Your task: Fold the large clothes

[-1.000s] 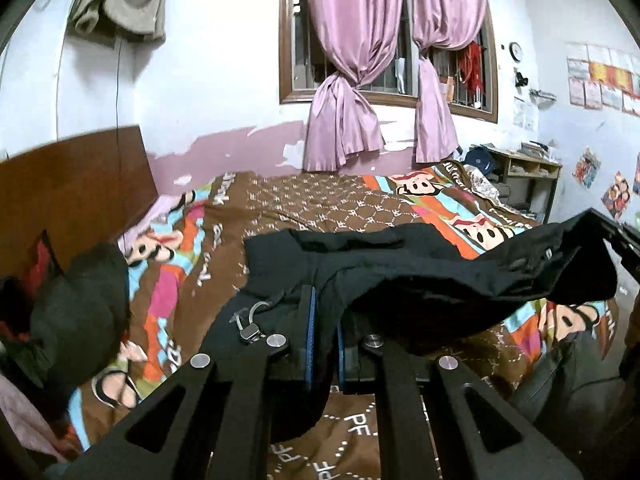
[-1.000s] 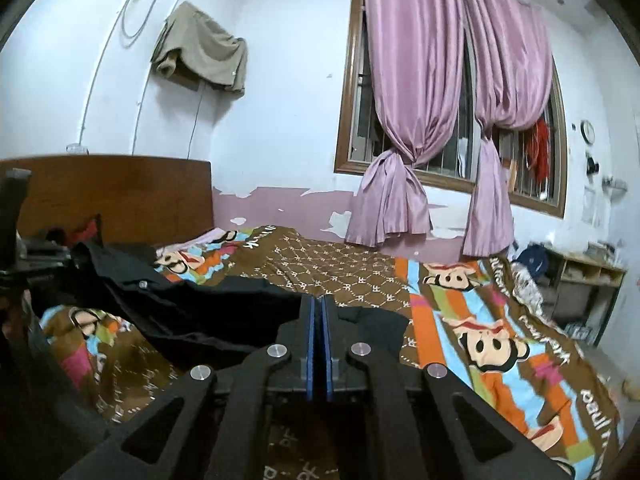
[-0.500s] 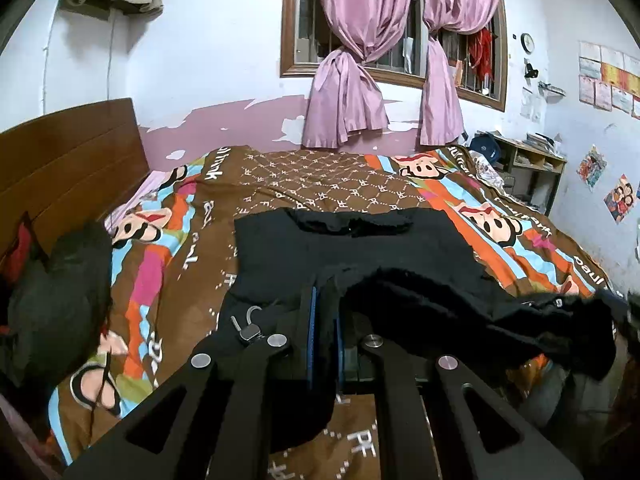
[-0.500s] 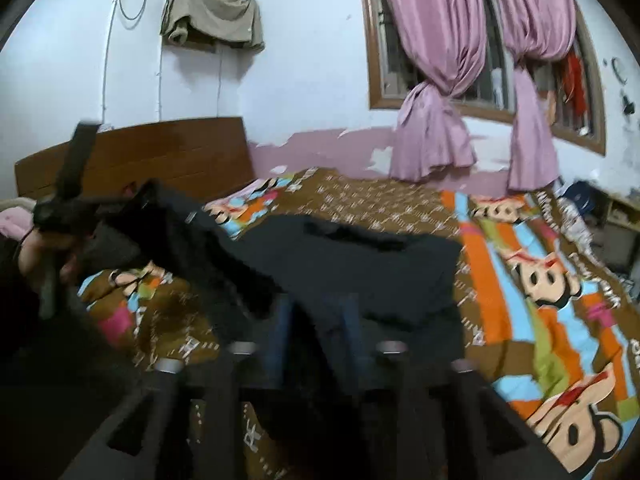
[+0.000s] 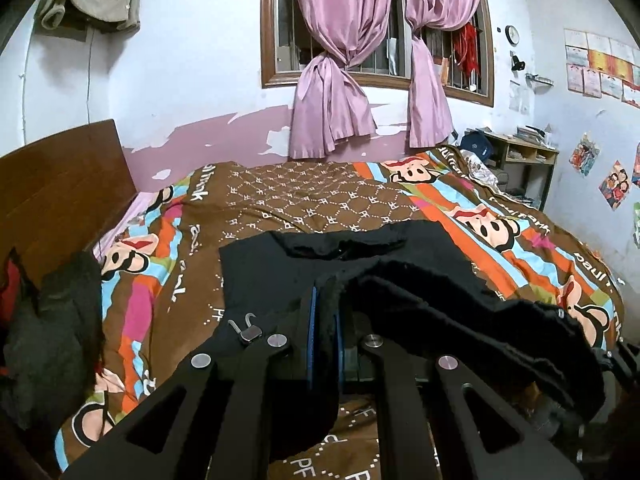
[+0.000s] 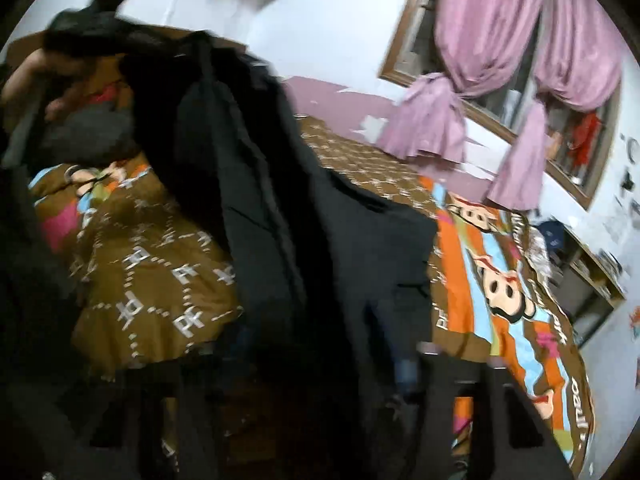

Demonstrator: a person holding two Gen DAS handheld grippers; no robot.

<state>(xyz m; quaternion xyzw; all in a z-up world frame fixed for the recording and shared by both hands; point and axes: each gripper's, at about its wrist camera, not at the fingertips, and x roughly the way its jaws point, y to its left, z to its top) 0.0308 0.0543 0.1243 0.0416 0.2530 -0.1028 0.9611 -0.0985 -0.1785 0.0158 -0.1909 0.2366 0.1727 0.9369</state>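
Garment: a large black garment of thick, soft cloth (image 5: 280,276), partly spread in the centre of the left wrist view on the bed's brown quilt with cartoon monkey print (image 5: 304,196); its near edge is lifted, and a thick roll of it trails to the lower right of the frame.
Left gripper: the left gripper (image 5: 325,344) is clenched on a fold of the black cloth, pinched between its blue-edged fingers (image 5: 313,340) at lower centre.
Right gripper: the right gripper (image 6: 320,364) is badly blurred and dark at the bottom of the right wrist view; its fingers are closing, cloth seems to hang over and between them, but whether they press on it cannot be told.
Handling: judged limp and fairly heavy; it sags between holds, will not slide easily on the quilt, and is not fragile.
Hardware: a small metal hook and clasp (image 5: 249,330) at lower left of the garment could snag.
Where to hold: seams, hem or corners look best, one grip at each end of an edge, so the layers stay together.
Surroundings: a dark heap of other clothes (image 5: 48,340) at far left; knotted pink curtains (image 5: 332,120) at the window, top centre.
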